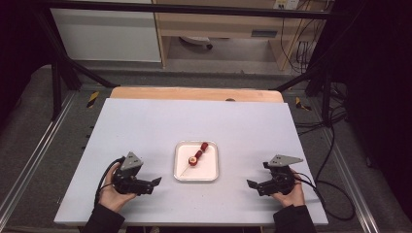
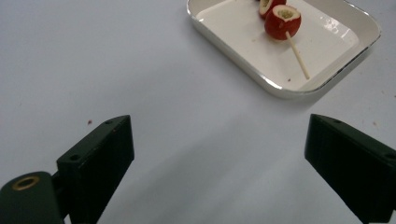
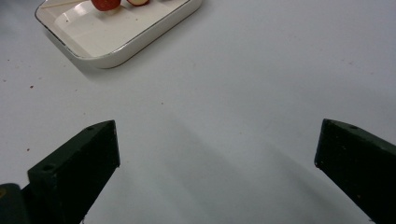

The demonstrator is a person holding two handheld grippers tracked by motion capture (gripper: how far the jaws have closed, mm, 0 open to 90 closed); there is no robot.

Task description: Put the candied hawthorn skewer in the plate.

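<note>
A white tray [image 1: 206, 170] sits at the middle of the table. On it lies a wooden skewer [image 1: 197, 156] threaded with three red fruit pieces, its bare stick pointing toward me. My left gripper [image 1: 154, 183] rests left of the tray, open, nothing between its jaws. My right gripper [image 1: 252, 184] rests right of the tray, also open and empty. In the left gripper view, the wide-apart left gripper [image 2: 219, 158] faces the tray [image 2: 243, 42] and a red fruit piece [image 2: 282, 21] on its stick. In the right gripper view, the right gripper [image 3: 217, 158] faces the tray [image 3: 102, 37] corner.
The white tabletop [image 1: 145, 126] lies on a wooden board [image 1: 194, 93] that shows along the far edge. Black frame bars [image 1: 63, 63] stand at the far corners. Cables [image 1: 335, 141] trail over the floor on the right.
</note>
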